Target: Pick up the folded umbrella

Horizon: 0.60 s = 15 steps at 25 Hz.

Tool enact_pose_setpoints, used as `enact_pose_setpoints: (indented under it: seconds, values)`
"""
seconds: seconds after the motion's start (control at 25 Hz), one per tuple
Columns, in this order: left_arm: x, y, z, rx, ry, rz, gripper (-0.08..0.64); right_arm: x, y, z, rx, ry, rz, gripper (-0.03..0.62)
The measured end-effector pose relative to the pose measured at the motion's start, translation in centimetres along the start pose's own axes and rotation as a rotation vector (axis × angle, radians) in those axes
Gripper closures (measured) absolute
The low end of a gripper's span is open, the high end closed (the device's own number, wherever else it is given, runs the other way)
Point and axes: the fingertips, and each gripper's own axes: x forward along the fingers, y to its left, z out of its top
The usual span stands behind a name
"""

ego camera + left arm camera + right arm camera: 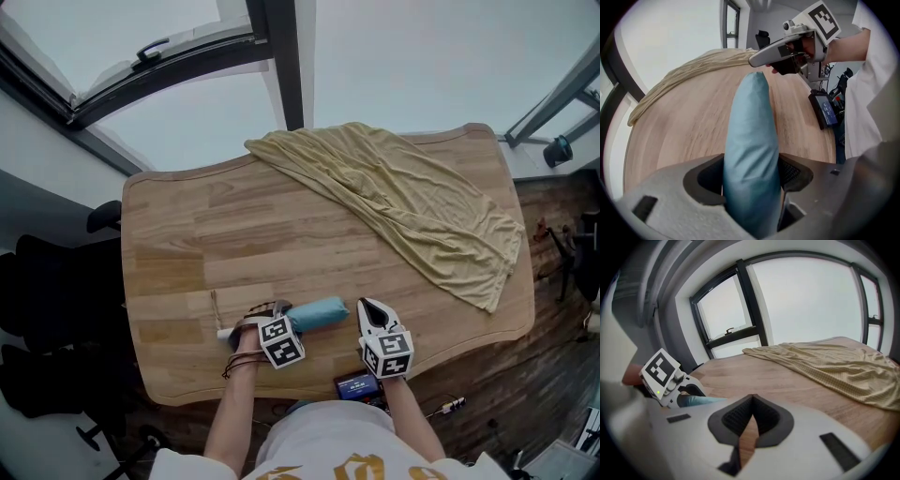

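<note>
The folded umbrella [321,314], in a light blue sleeve, lies flat near the wooden table's [187,244] front edge. My left gripper [265,311] points steeply down over its left part, straddling it. In the left gripper view the blue umbrella [751,136] runs up between the widely spread jaws of the left gripper [751,180], and the pads do not visibly squeeze it. The right gripper [373,311] hovers just right of the umbrella's tip, shut, with nothing in it. In its own view the right gripper [751,401] has its pads meeting, and the umbrella [701,401] shows to the left.
A yellow cloth [412,202] is spread over the table's far right half. A small dark device with a blue screen [356,384] sits below the table's front edge at my waist. Windows stand behind the table, and dark chairs [47,309] to its left.
</note>
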Motion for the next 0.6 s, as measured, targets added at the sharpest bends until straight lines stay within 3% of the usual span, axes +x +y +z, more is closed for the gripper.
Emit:
enact_pose_setpoints:
  seconds: [0.6]
  values:
    - [0.09, 0.16, 0.42, -0.023, 0.004, 0.012, 0.238, -0.35, 0.01, -0.43, 0.007, 0.003, -0.002, 0.583]
